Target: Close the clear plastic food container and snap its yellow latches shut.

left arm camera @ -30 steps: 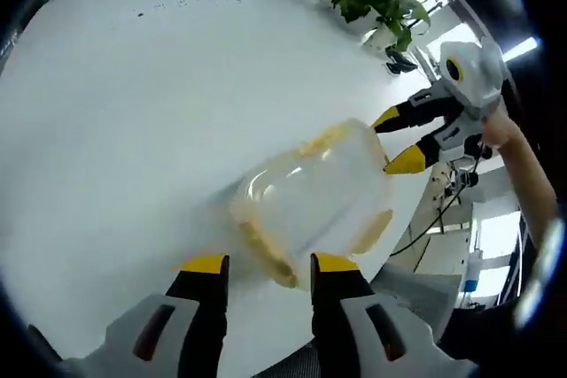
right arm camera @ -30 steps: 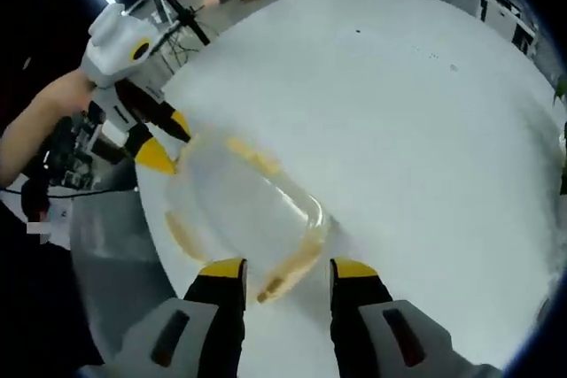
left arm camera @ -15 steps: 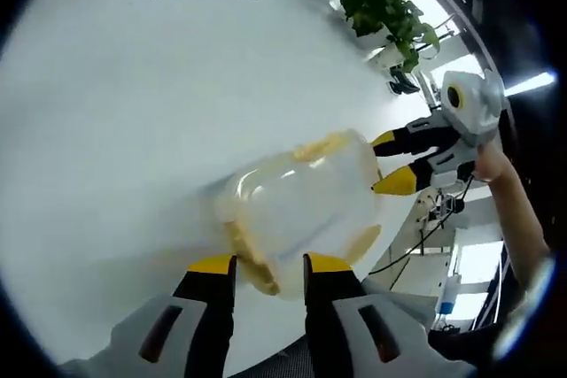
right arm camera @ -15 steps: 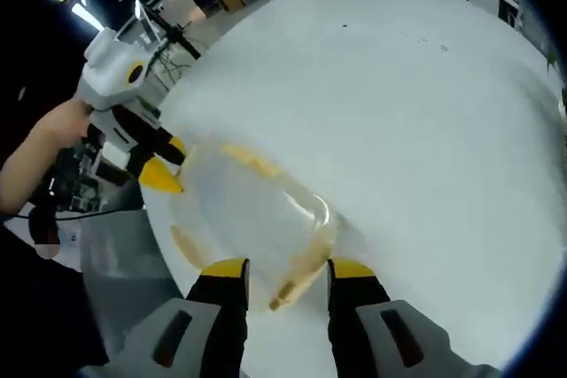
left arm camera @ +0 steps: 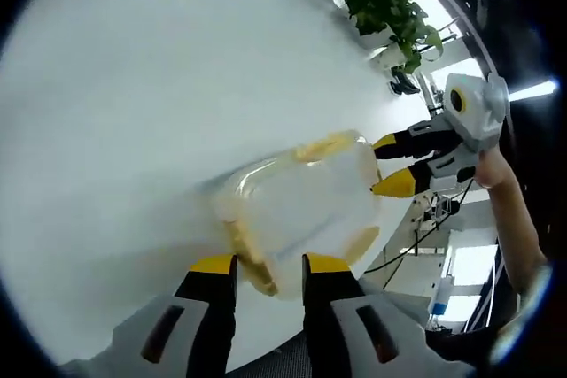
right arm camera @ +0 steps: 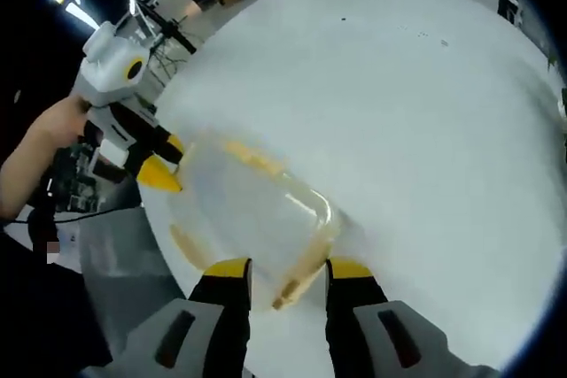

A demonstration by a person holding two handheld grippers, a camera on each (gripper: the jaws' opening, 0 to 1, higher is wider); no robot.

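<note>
The clear plastic food container (left arm camera: 297,205) lies on the white table (left arm camera: 133,86) near its edge, with its lid on. Yellow latches (left arm camera: 323,143) show along its sides. My left gripper (left arm camera: 268,265) stands open, its jaws on either side of the container's near end, where a yellow latch (left arm camera: 250,258) lies. In the right gripper view the container (right arm camera: 248,210) reaches down to my right gripper (right arm camera: 289,269), which is open with a latch (right arm camera: 297,282) between its jaws. Each gripper faces the other across the container: the right gripper (left arm camera: 387,164) and the left gripper (right arm camera: 166,162).
A potted plant (left arm camera: 385,6) stands at the table's far edge. The table (right arm camera: 425,112) stretches wide and white beyond the container. A person's hands (right arm camera: 44,130) hold the grippers past the table edge, with cables and office furniture behind.
Both views have drawn a little closer to the container, and each end latch now sits deeper between that gripper's jaws. The container has barely moved.
</note>
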